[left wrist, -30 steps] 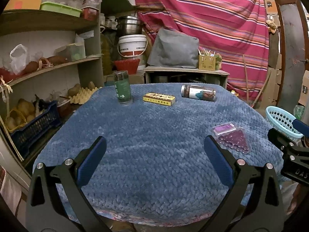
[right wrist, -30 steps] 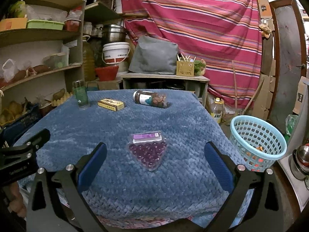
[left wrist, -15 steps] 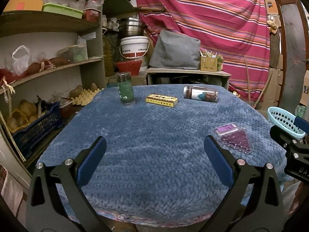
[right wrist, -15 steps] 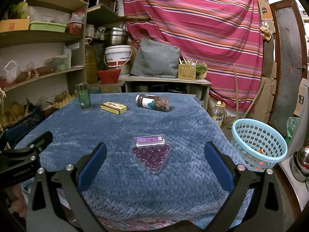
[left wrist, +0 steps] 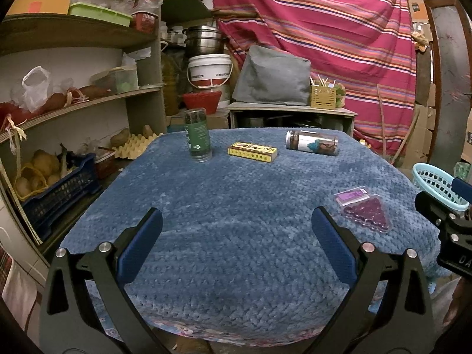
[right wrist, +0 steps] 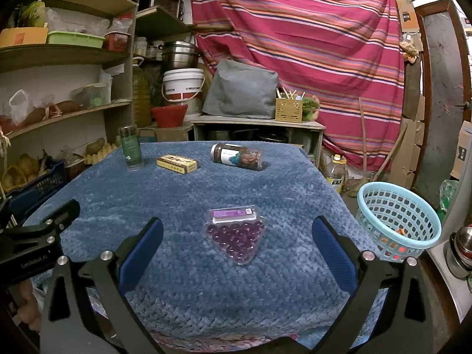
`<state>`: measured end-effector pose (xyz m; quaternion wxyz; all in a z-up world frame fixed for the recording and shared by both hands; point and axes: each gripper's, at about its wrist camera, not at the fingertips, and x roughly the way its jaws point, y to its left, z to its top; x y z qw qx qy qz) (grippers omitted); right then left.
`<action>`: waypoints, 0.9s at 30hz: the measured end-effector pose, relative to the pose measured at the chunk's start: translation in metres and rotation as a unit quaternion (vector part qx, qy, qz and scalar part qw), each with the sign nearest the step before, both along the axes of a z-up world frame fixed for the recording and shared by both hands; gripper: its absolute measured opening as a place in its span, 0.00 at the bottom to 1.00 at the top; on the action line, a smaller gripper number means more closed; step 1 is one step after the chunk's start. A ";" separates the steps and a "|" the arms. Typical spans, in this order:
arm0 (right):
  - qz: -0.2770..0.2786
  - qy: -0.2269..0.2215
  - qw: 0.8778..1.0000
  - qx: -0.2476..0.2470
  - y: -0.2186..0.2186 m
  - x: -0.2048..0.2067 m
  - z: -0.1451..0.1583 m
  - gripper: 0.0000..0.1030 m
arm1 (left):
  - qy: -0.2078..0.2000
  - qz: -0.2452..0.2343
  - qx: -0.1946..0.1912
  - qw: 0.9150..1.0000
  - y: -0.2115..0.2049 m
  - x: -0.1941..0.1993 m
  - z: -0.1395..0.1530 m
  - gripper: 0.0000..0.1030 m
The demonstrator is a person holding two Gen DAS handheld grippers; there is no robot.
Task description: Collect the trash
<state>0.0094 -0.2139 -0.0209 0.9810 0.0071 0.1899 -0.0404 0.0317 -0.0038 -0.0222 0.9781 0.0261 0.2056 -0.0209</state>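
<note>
1. Left tongs (left wrist: 236, 236) spread wide, empty, above near edge of blue-blanketed bench (left wrist: 236, 194).
2. Far side, left to right: upright green-labelled clear jar (left wrist: 198, 137), flat yellow carton (left wrist: 252, 152), toppled clear jar (left wrist: 311, 146).
3. Clear pack of purple beads (right wrist: 234, 237) lies flat between spread, empty right tongs (right wrist: 236, 236).
4. Light-blue plastic mesh basket (right wrist: 396, 221) off bench's right edge.

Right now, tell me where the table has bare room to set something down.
Free: the broad blue cloth between the left gripper and the far row; also left of the purple bead pack. Crowded: the far edge, with green jar, yellow box and lying jar.
</note>
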 end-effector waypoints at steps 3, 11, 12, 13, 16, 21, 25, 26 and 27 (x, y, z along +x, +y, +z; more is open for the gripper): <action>0.002 0.000 1.000 -0.001 0.001 0.001 0.000 0.96 | 0.000 0.001 0.000 1.000 0.000 0.000 0.000 0.95; 0.006 0.000 1.000 -0.002 0.003 0.001 -0.001 0.96 | 0.000 0.005 0.002 1.000 0.003 -0.002 0.000 0.95; 0.007 0.000 1.000 -0.002 0.003 0.001 -0.002 0.96 | 0.001 0.006 0.003 1.000 0.003 -0.003 0.000 0.95; 0.007 0.001 1.000 -0.001 0.003 0.001 -0.002 0.96 | 0.001 0.007 0.003 1.000 0.004 -0.002 0.000 0.95; 0.009 0.002 1.000 0.000 0.004 0.001 -0.002 0.96 | 0.000 0.011 0.006 1.000 0.008 -0.004 0.001 0.95; 0.014 0.009 1.000 0.006 0.006 0.004 -0.005 0.96 | 0.001 0.018 0.007 1.000 0.012 -0.003 0.002 0.95; 0.015 0.012 1.000 0.008 0.007 0.005 -0.006 0.96 | 0.005 0.021 0.008 1.000 0.012 -0.002 0.000 0.95; 0.015 0.012 1.000 0.009 0.007 0.005 -0.006 0.96 | 0.007 0.022 0.008 1.000 0.013 -0.001 0.000 0.95; 0.015 0.012 1.000 0.009 0.007 0.004 -0.006 0.96 | 0.008 0.022 0.007 1.000 0.013 -0.001 -0.001 0.95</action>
